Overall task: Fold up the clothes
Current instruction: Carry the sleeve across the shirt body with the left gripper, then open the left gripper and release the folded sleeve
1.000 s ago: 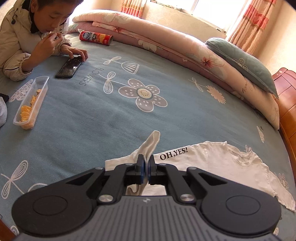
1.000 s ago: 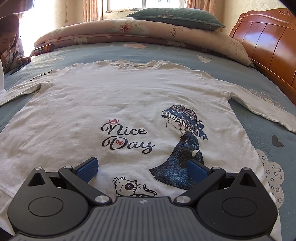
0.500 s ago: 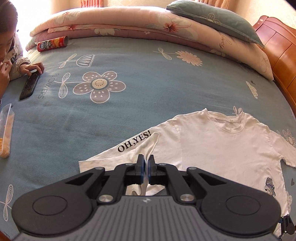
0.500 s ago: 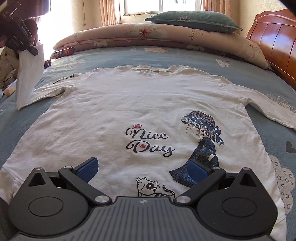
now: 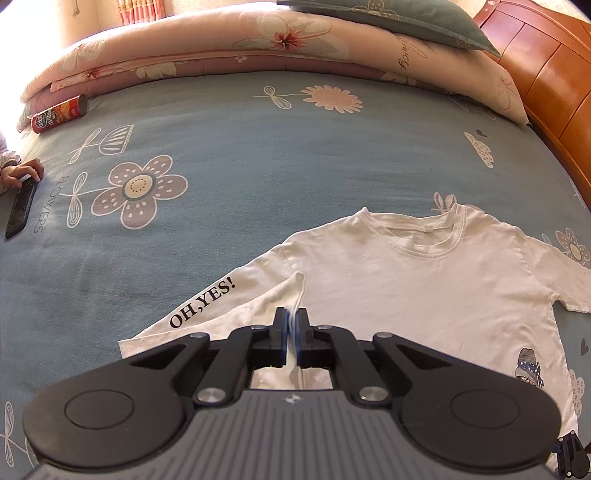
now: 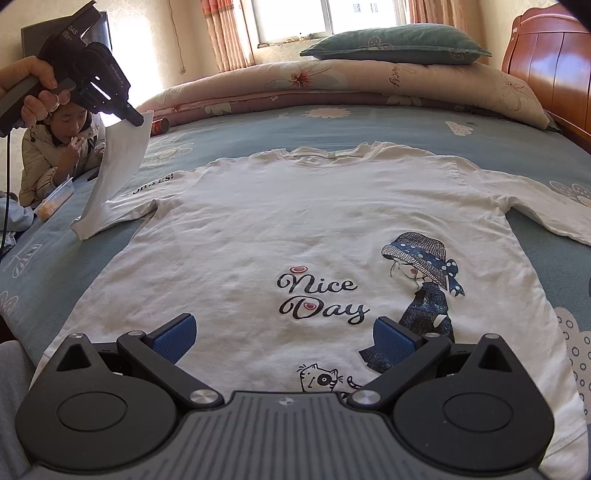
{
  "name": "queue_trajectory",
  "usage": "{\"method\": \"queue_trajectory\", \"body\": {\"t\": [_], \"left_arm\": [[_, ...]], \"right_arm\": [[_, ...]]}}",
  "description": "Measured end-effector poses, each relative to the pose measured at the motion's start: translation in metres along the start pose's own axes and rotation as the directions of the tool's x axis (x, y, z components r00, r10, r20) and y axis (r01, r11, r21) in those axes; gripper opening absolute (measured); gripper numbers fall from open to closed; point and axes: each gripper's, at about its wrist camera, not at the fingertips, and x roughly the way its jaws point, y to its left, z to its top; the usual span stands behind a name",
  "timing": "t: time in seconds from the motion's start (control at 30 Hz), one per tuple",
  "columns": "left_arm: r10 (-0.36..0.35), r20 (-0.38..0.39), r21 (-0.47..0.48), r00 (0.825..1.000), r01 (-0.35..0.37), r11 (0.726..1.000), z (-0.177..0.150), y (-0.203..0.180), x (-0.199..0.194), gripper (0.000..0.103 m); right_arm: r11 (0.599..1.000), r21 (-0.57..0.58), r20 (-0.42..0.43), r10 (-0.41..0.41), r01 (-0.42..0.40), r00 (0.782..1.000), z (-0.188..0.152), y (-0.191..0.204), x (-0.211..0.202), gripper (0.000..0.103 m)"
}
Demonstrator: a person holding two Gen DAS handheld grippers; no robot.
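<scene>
Sleeve hangs pinched in left hand-held gripper.

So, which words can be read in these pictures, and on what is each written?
"OH,YES!": sleeve of the white T-shirt
"Nice Day": T-shirt chest
"FLOWERS": blue bedsheet
"DAS": left gripper
Red can label: too blurred
Quilt script: unreadable

Left gripper pinching sleeve of white T-shirt, blue bedsheet
</scene>
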Motion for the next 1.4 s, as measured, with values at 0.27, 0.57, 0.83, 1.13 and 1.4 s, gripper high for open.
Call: {"method": "queue_trajectory", "body": {"t": [0.27, 0.57, 0.83, 1.13, 1.4], "left_arm": [[-0.026, 0.012, 0.039, 1.000, 0.026, 0.999, 0.021, -0.044, 0.010, 0.002], [-0.079, -0.009, 0.094, 0.997, 0.079, 0.992, 0.019, -0.097, 0.037, 0.002], [-0.089, -0.084, 0.165, 0.993, 0.102, 0.981, -0.026, -0.137, 0.075, 0.005], [-0.109, -0.106, 0.188, 0.988, 0.128, 0.974, -0.098, -0.130, 0.066, 0.042], [-0.107, -0.087, 0.145, 0.991, 0.118, 0.982, -0.158, -0.117, 0.049, 0.057]], "right_arm": [[0.999, 0.036, -0.024, -0.031, 0.031, 0.999, -0.001, -0.006, -0.001, 0.103], [0.998, 0.066, -0.024, -0.011, 0.012, 1.000, 0.000, -0.012, -0.005, 0.103], [0.995, 0.089, -0.077, -0.037, 0.043, 0.996, -0.004, -0.015, 0.006, 0.103], [0.994, 0.036, -0.119, -0.097, 0.102, 0.988, -0.010, -0.010, 0.019, 0.103], [0.984, -0.073, -0.114, -0.169, 0.161, 0.979, -0.017, 0.002, 0.028, 0.103]]}}
